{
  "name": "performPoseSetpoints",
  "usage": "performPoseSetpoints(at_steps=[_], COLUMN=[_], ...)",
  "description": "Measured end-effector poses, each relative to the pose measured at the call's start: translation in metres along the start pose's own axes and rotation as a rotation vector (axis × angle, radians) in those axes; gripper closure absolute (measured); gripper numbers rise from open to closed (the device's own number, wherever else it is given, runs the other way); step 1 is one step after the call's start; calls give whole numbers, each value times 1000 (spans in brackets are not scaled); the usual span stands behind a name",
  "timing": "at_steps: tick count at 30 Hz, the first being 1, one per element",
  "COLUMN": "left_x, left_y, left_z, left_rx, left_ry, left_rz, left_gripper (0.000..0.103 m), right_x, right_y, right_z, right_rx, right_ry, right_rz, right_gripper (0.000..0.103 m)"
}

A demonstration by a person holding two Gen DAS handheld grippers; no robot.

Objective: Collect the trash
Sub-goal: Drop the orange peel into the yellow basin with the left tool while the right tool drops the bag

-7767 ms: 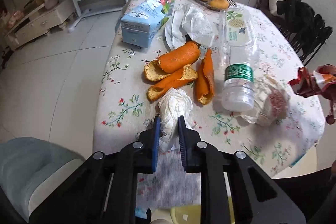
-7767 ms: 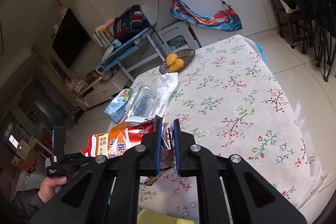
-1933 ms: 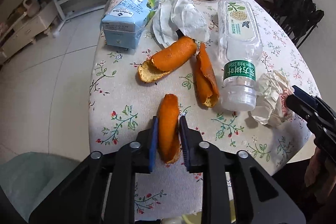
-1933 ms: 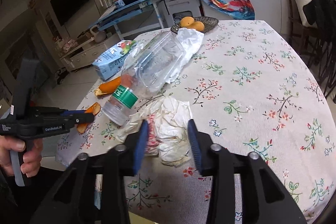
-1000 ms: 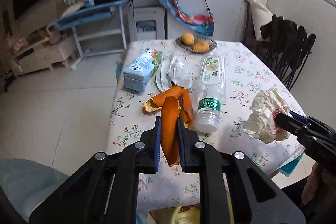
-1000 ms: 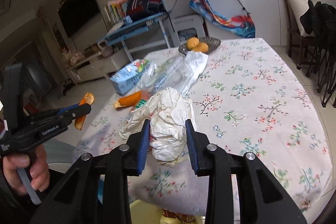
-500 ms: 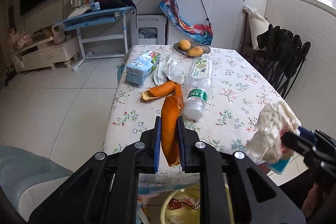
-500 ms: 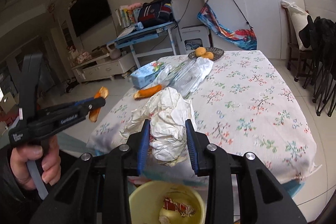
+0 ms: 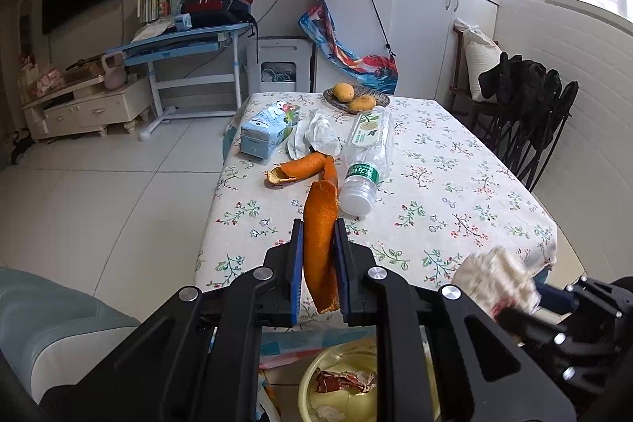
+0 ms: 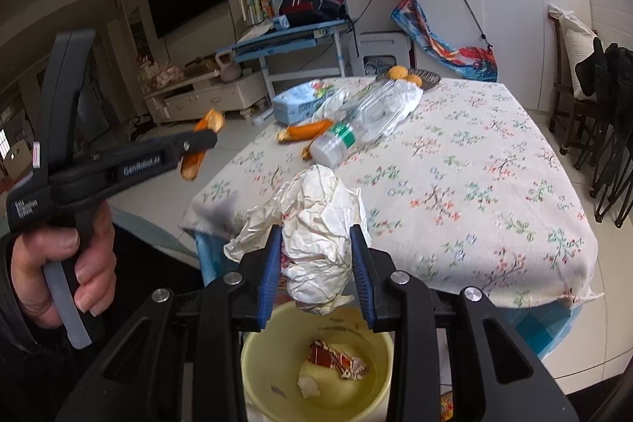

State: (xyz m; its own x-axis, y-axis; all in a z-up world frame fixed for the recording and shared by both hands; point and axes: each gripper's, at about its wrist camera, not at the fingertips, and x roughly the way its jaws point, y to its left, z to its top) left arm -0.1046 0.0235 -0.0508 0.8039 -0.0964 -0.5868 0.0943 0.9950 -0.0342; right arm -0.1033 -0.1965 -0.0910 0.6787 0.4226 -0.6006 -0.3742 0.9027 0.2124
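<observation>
My left gripper is shut on a long strip of orange peel, held in the air off the table's near edge. My right gripper is shut on a crumpled white paper wad directly above a yellow bin on the floor. A red wrapper and a white scrap lie in that bin. In the left wrist view the bin shows below the fingers, and the paper wad hangs at the lower right. More orange peel and a clear plastic bottle remain on the floral table.
A blue tissue pack, white plastic wrap and a dish of two mangoes sit at the table's far end. A grey-blue seat is at the lower left. Dark folding chairs stand right of the table.
Both grippers have drawn back from the table with their loads. The bin has come further into view beneath them, and the paper wad now hangs over it.
</observation>
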Motion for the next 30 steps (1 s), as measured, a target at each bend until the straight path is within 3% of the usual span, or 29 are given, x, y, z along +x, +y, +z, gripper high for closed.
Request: performPoseSetpoints(at_steps=[9, 15, 23, 30], left_x=[-8, -8, -6, -2], left_y=[-5, -10, -20, -34], left_z=[-8, -13, -22, -38], left_rx=[8, 20, 50, 73], left_ry=[-1, 9, 36, 91], left_rz=[-9, -20, -38, -77], left_gripper=[89, 89, 89, 88], right_x=[16, 32, 27, 11], right_y=[12, 14, 1, -17], right_z=[-19, -31, -31, -21], right_rx=[-34, -40, 22, 94], right_ry=[117, 201, 179, 71], right_rz=[8, 8, -6, -87], right_gripper=[67, 60, 55, 43])
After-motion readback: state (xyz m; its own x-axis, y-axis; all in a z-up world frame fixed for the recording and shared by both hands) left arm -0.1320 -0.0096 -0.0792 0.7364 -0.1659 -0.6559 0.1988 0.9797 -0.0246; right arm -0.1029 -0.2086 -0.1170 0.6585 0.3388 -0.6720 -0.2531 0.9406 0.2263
